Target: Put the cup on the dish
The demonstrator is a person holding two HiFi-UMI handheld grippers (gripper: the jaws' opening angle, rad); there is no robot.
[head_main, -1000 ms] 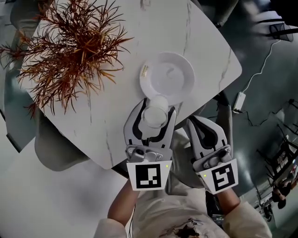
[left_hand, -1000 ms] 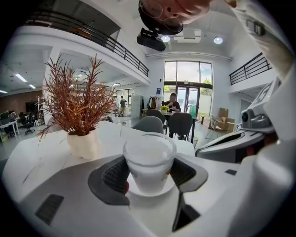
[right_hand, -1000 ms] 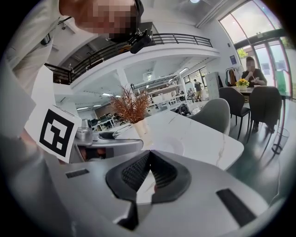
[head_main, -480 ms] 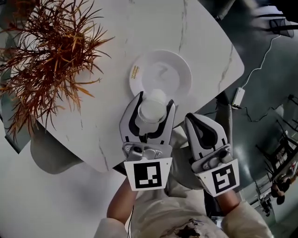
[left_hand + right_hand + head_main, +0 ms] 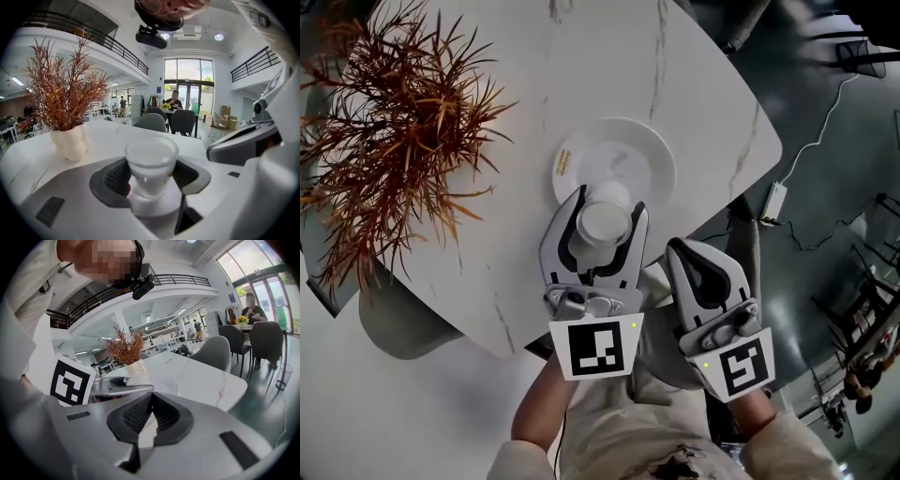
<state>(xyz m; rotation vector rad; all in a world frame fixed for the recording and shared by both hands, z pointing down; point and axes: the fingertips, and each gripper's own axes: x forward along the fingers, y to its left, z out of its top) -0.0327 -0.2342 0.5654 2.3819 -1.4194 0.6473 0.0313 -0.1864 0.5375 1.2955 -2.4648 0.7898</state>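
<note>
Head view shows my left gripper (image 5: 608, 201) clamped on the cup (image 5: 603, 223) — upright, over the near rim of the dish (image 5: 630, 155), close to the near edge of the table (image 5: 581, 56); my right gripper (image 5: 689, 251) hangs off that edge, jaws pressed together on nothing. To do this well, I'd carry the cup forward to the dish's centre, lower it level, and let go only once it rests — no tilt.
</note>
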